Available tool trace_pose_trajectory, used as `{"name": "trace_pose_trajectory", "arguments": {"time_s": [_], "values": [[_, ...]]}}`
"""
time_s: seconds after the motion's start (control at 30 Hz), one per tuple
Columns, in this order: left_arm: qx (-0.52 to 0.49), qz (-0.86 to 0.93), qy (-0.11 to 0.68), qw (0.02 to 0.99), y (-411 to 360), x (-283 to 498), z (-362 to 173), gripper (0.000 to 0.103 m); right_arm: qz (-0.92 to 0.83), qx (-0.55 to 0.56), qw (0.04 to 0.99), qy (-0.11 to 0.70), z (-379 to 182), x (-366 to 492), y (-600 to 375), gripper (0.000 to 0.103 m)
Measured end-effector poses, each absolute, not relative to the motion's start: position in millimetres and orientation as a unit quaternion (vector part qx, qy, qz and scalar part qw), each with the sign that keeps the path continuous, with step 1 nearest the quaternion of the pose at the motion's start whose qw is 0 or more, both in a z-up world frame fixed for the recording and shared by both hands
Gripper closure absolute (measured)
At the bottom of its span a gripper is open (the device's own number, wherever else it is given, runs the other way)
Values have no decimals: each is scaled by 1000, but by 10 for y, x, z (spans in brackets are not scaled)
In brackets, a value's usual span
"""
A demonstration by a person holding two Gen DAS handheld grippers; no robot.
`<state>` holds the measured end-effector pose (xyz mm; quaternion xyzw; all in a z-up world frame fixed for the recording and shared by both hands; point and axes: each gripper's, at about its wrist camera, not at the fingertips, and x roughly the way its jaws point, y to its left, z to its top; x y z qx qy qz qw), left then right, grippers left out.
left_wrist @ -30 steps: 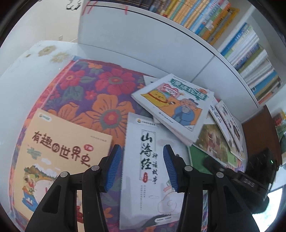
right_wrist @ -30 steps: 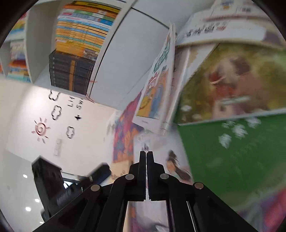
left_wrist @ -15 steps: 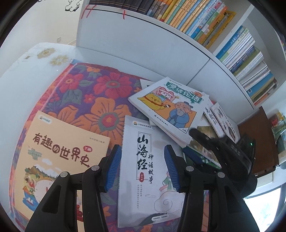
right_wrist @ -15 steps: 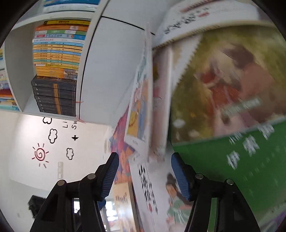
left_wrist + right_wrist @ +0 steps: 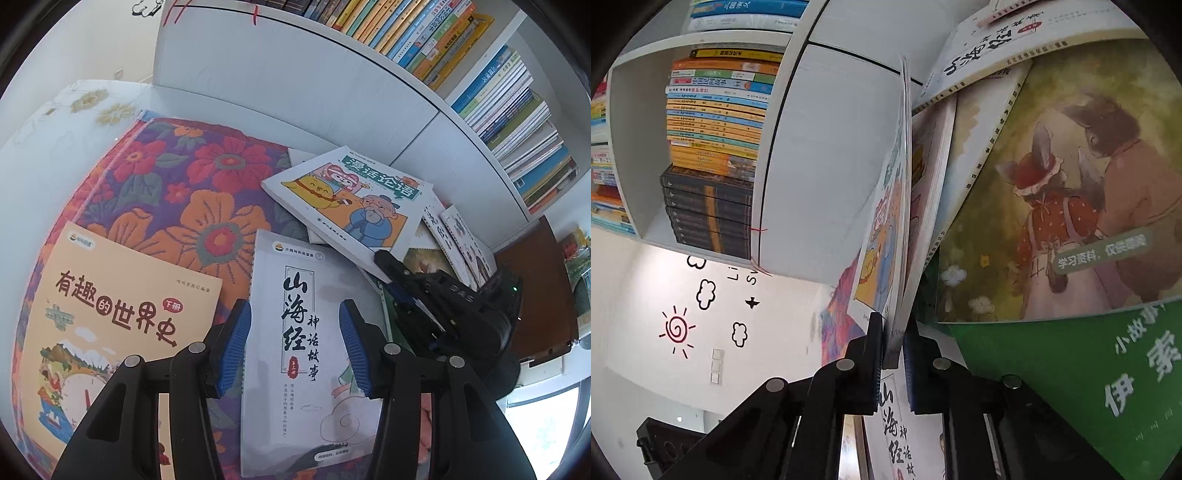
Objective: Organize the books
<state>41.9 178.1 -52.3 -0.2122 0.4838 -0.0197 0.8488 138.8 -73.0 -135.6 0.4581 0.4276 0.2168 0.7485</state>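
The right gripper (image 5: 894,350) is clamped on the lower corner of the cartoon-cover book (image 5: 351,206), its black jaws pressed against the page edges low in the middle of the right wrist frame. That book sits right of centre in the left wrist frame, on top of a loose pile of other books, with the right gripper reaching in from the lower right to its near corner.

The left gripper (image 5: 295,343) hangs with its blue-padded jaws parted and nothing between them, above the white book with black calligraphy (image 5: 310,332), which lies flat in the lower middle of that frame. To its left lies an orange-cover book (image 5: 110,325), also flat. Both rest on a floral cloth (image 5: 177,192) spread over the white worktop (image 5: 44,155).

In the right wrist frame a book with two rabbits on its cover (image 5: 1052,206) fills the upper right, and a green book (image 5: 1089,387) lies at the lower right. A white bookshelf (image 5: 295,85) packed with books runs across the top of the left wrist frame.
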Motion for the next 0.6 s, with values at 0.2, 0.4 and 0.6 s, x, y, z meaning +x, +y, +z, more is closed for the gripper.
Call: {"name": "trace_pose_trajectory", "arguments": {"time_s": [0.2, 0.4, 0.6], "values": [[-221, -9, 487, 845, 1883, 441, -581, 56, 244, 465, 723, 449, -1325, 1147, -805, 94], [-210, -11, 484, 849, 1858, 431, -544, 56, 284, 414, 702, 505, -1330, 608, -1004, 94], [-187, -24, 495, 848, 1665, 392, -545, 56, 281, 340, 694, 569, -1364, -131, -1521, 94]]}}
